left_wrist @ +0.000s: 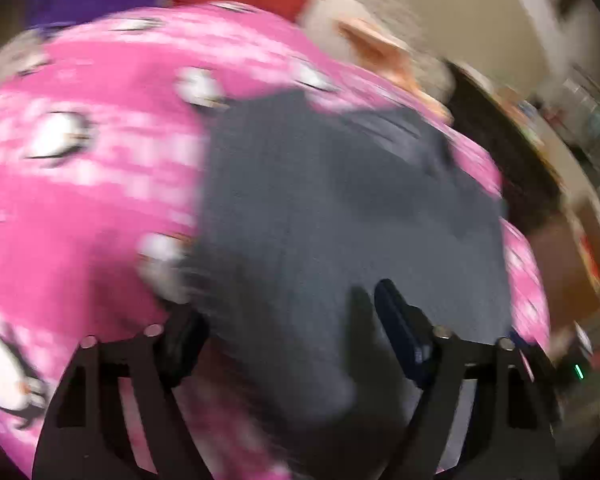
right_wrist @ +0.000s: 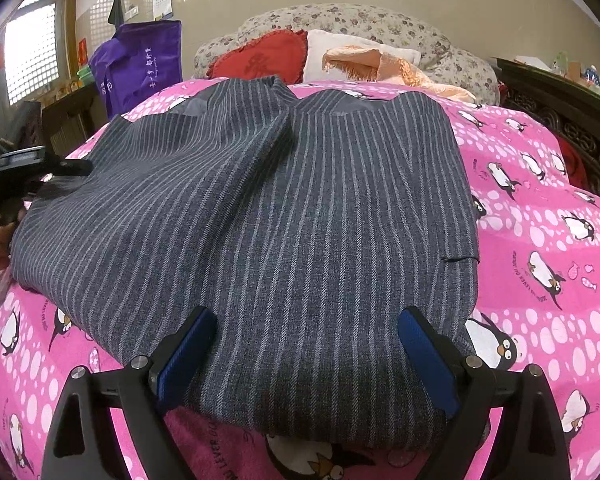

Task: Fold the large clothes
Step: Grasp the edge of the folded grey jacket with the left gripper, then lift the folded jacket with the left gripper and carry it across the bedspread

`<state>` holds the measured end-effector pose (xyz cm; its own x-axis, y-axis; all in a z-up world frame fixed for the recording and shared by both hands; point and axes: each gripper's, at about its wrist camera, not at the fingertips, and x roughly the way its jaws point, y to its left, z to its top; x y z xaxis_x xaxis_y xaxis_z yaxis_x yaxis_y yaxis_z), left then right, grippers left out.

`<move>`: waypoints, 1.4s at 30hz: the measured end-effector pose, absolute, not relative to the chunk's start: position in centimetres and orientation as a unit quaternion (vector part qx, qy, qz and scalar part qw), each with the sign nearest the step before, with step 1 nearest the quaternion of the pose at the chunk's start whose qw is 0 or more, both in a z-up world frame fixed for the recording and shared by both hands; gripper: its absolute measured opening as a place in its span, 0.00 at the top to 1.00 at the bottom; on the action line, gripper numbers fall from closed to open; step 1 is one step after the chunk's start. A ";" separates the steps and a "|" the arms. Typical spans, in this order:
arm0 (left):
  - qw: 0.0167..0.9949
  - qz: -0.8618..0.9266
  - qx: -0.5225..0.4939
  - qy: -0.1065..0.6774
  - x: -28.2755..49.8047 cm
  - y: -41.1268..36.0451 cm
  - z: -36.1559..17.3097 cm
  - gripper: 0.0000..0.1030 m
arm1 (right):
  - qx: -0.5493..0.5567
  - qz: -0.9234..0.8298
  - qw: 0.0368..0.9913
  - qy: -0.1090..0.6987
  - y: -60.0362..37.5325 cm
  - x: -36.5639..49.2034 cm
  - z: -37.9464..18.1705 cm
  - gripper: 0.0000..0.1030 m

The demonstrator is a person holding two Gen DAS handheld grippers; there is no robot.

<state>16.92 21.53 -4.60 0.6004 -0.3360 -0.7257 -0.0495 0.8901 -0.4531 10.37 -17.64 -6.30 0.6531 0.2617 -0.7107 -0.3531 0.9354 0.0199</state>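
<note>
Right wrist: striped garment (right_wrist: 268, 216) lies between right gripper's (right_wrist: 306, 360) apparently unpressing fingers.

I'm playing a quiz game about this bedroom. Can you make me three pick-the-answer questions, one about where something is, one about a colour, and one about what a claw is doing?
1. Where does the striped grey garment lie?
A. on the pink penguin bedspread
B. on a wooden floor
C. inside the purple bag

2. What colour is the heart-shaped cushion?
A. green
B. red
C. yellow

3. How is the right claw?
A. shut tight on a pillow
B. holding a cup
C. open, one finger on each side of the garment's near edge

Answers: 1 A, pink penguin cloth shows all round the garment. 2 B, the cushion by the headboard is plainly red. 3 C, the blue pads stand wide apart with the cloth lying flat between them, not pinched.
</note>
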 end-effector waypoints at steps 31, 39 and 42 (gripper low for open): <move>0.866 -0.113 -0.114 0.474 17.7 14.2 0.9 0.88 | -0.026 0.100 0.941 0.321 -22.5 7.0 -1.9 0.10; 0.825 -0.121 -0.273 0.480 21.5 8.4 4.4 0.88 | 0.027 0.019 0.945 0.325 -31.8 5.0 -1.1 0.10; 0.813 -0.086 -0.310 0.486 23.2 6.2 3.4 0.88 | 0.027 0.001 0.945 0.327 -33.2 3.2 -2.1 0.11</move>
